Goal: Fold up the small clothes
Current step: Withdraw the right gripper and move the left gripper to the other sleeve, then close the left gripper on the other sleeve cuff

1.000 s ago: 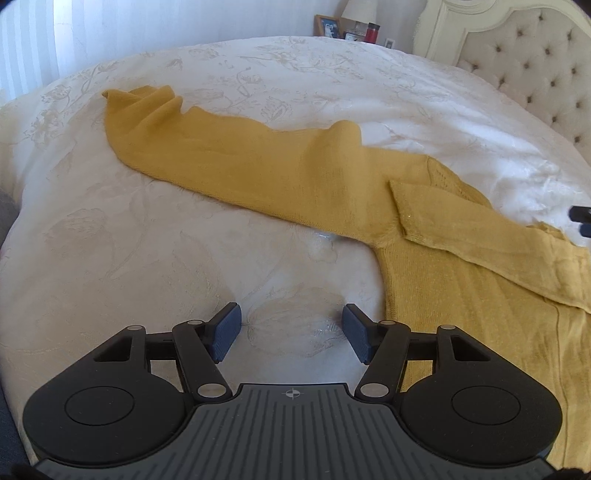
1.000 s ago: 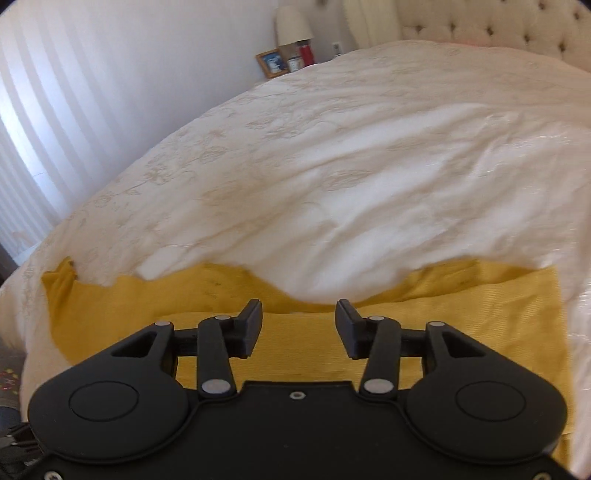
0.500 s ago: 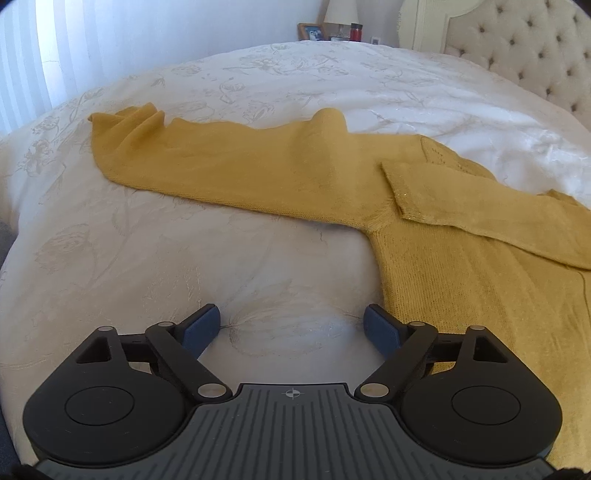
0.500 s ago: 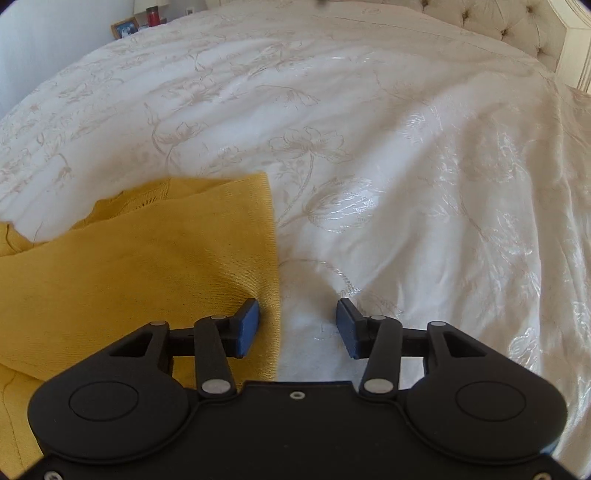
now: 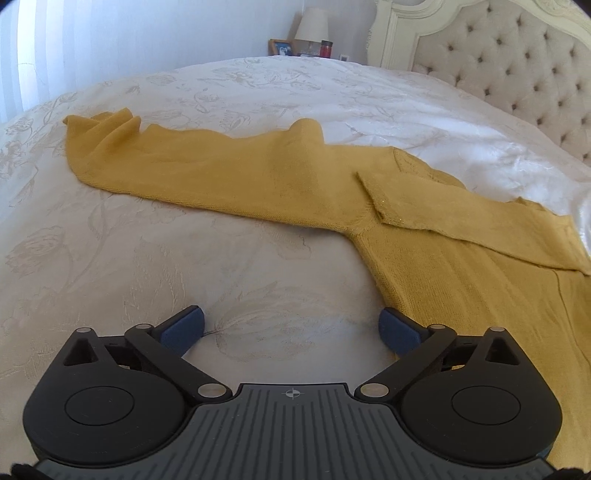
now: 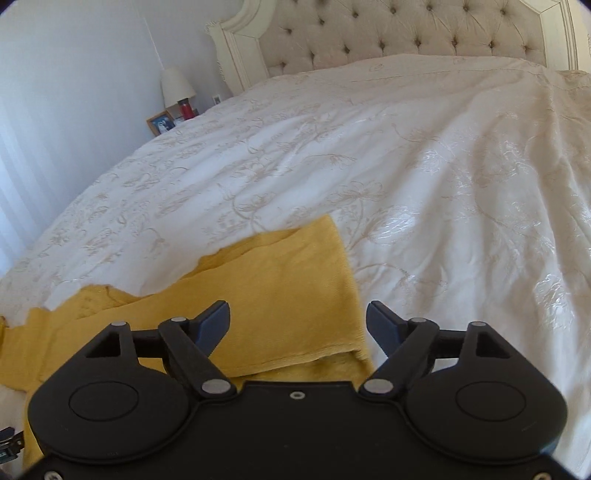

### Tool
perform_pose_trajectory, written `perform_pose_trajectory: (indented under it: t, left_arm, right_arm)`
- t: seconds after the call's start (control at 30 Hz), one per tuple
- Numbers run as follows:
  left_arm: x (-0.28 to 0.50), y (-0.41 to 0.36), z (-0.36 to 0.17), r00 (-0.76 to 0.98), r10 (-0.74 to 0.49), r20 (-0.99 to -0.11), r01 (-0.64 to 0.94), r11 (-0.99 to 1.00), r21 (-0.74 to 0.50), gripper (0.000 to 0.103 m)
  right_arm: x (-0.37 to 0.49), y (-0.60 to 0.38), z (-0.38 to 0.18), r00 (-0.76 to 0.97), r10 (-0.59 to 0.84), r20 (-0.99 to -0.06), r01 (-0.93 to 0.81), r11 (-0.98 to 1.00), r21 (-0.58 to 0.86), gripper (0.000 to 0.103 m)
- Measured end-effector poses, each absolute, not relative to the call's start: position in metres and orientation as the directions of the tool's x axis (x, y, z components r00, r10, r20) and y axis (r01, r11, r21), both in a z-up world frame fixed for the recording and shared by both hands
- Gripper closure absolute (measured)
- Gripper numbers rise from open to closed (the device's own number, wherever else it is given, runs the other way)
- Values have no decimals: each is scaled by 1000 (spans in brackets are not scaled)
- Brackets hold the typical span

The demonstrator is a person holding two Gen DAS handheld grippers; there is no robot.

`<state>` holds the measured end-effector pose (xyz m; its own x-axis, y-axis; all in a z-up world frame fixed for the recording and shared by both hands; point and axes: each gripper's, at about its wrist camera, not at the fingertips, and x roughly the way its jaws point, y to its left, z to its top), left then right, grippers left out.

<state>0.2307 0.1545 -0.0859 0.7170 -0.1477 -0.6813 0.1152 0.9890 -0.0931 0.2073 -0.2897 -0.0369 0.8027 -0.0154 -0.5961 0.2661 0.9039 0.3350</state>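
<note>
A mustard-yellow knit sweater (image 5: 461, 266) lies flat on the white bedspread (image 5: 184, 258). Its one sleeve (image 5: 184, 162) stretches out to the far left; the other sleeve (image 5: 461, 218) is folded across the body. My left gripper (image 5: 291, 328) is wide open and empty, over bare bedspread just left of the sweater's side edge. In the right wrist view the sweater's folded part (image 6: 277, 295) lies at lower left, with its right edge running between my fingers. My right gripper (image 6: 297, 325) is wide open and empty above that edge.
A tufted cream headboard (image 6: 406, 33) stands at the far end of the bed. A nightstand with a lamp (image 6: 177, 86), a photo frame (image 6: 160, 123) and a red jar (image 6: 184, 109) stands beside it. White curtains hang on the left (image 5: 37, 55).
Both grippers have opened wider. The left one drew back slightly from the sweater. The right one swung from the sweater's far edge to its right edge, now facing the headboard.
</note>
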Motion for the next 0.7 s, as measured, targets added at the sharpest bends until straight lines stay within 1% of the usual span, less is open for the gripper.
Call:
perform_pose_trajectory:
  t: [0.03,0.17,0.33,0.43,0.57,0.7]
  left_arm:
    - [232,159,-83,710,-165,-685,123,986,-109,2]
    - [245,184,-64,713,-180,-678,121,984,-134,2]
    - [281,235,-29,765,-132,-631,83,991,-107,2]
    - [313,268,-16,773,-99,-627,48,994,-98,2]
    - [356,307,-9,776,-40,-629,-16,996,-83,2]
    - [385,335,-9,788,5,-616,-77,993,-91,2]
  right_arm:
    - [205,-285,-36,809,10,-587,242,905,349,12]
    - [197,-259,-32,822,91,-562,140,924,355,12]
    - [197,-226,-28,823,183,-537,11,941,338,12]
    - [198,-201,-24,825,240,-512,-76,944,320,12]
    - [204,-168,-16,821,324,-470,-192,932,307,11]
    - [212,-140,-15,803,391,-450,-265,910,319,10]
